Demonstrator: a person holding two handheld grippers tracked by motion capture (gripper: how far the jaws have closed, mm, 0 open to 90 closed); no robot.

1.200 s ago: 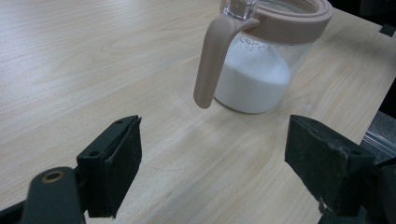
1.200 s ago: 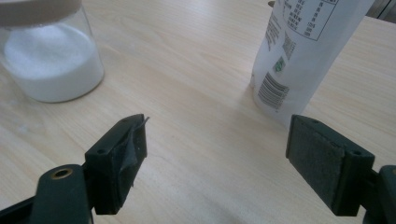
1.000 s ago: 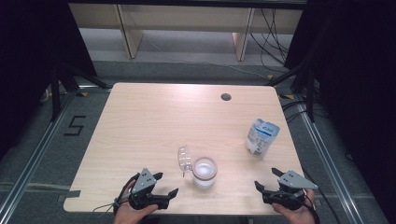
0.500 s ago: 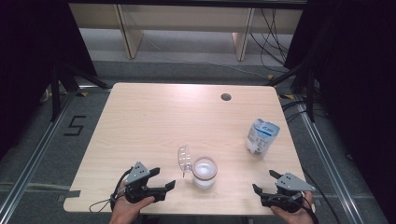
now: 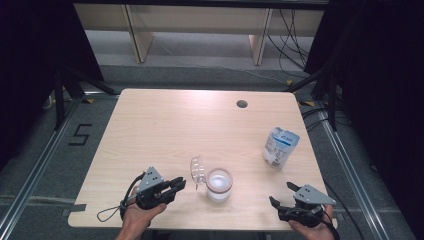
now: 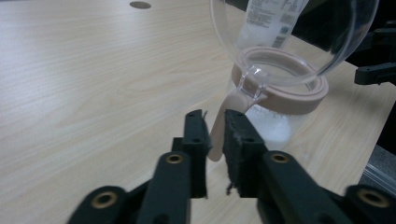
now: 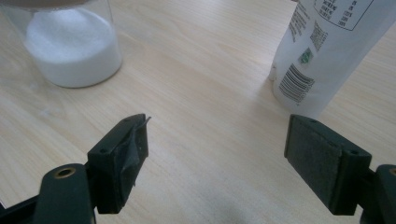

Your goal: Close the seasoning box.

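A: Starting nearest the person, what is the left gripper (image 5: 176,185) doing?

B: Its jaws have just been closing, and they now stand narrow, pinching the pale pink tab (image 6: 219,130) that hangs down from the collar of the clear glass jar with white powder (image 5: 219,185). In the left gripper view the tab sits squarely between the two black pads.

A: And the jar itself?

B: It stands upright on the light wooden table (image 5: 165,130), just beside the left gripper at about its three o'clock. Its clear domed lid (image 5: 197,170) is swung open and stands on edge on the gripper's side of the rim.

A: The right gripper (image 5: 283,196)?

B: Low at the near right corner of the table, jaws spread wide with nothing between them, only bare wood. The jar lies toward its ten o'clock in its own view.

A: Anything farther out?

B: A white and blue stand-up pouch (image 5: 280,146) stands at roughly twelve o'clock from the right gripper, well apart from the jar. Beyond that, a small round dark hole (image 5: 242,104) sits near the table's far edge.
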